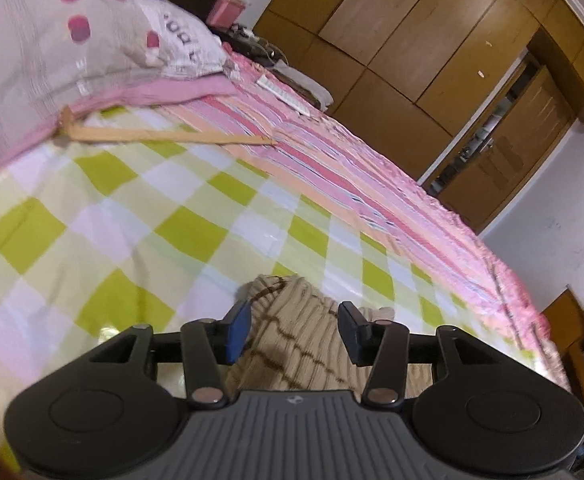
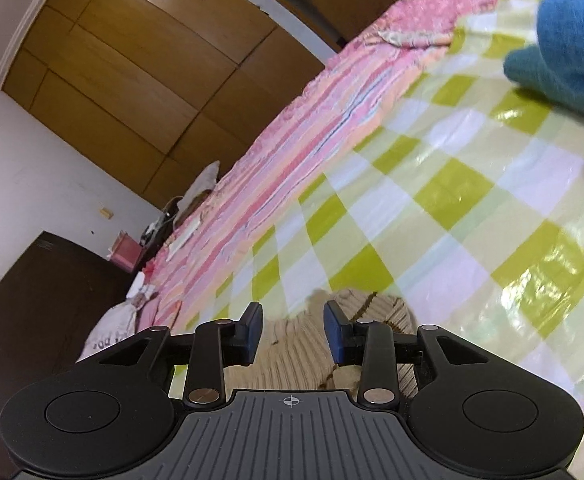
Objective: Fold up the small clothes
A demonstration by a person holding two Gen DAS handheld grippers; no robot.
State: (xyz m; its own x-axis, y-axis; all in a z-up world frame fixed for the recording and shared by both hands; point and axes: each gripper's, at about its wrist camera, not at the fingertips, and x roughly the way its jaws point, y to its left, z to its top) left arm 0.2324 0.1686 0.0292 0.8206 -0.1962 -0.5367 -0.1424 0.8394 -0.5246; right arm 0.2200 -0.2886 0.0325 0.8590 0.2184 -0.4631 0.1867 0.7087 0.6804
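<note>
On the glossy green-and-white checked plastic sheet [image 1: 139, 216] that covers the bed lies a small beige ribbed knit garment with thin brown stripes [image 1: 292, 344], soft and bunched, its ribs running roughly away from the left wrist camera. Its long axis cannot be told, since most of it is hidden under the grippers. The left gripper [image 1: 294, 330] hangs just over the garment's near part, jaws moderately apart with the knit visible between them and neither pad pressing on it. From the right wrist view, the right gripper [image 2: 292, 332] stands the same way over the garment [image 2: 292, 344], jaws parted a little more narrowly, pads clear of the cloth.

Beyond the garment the checked sheet [image 2: 452, 200] is flat and open, shiny with a few wrinkles. Along the sheet's far edge runs a pink striped crinkled bedspread [image 1: 372, 184], then tall brown wooden wardrobe doors [image 1: 412, 40]. A fuzzy blue knit item [image 2: 564, 48] rests on the sheet, well apart from the garment. A grey quilt with pink dots [image 1: 51, 48] is heaped at a far corner of the sheet, a thin pale wooden stick [image 1: 163, 136] beside it.
</note>
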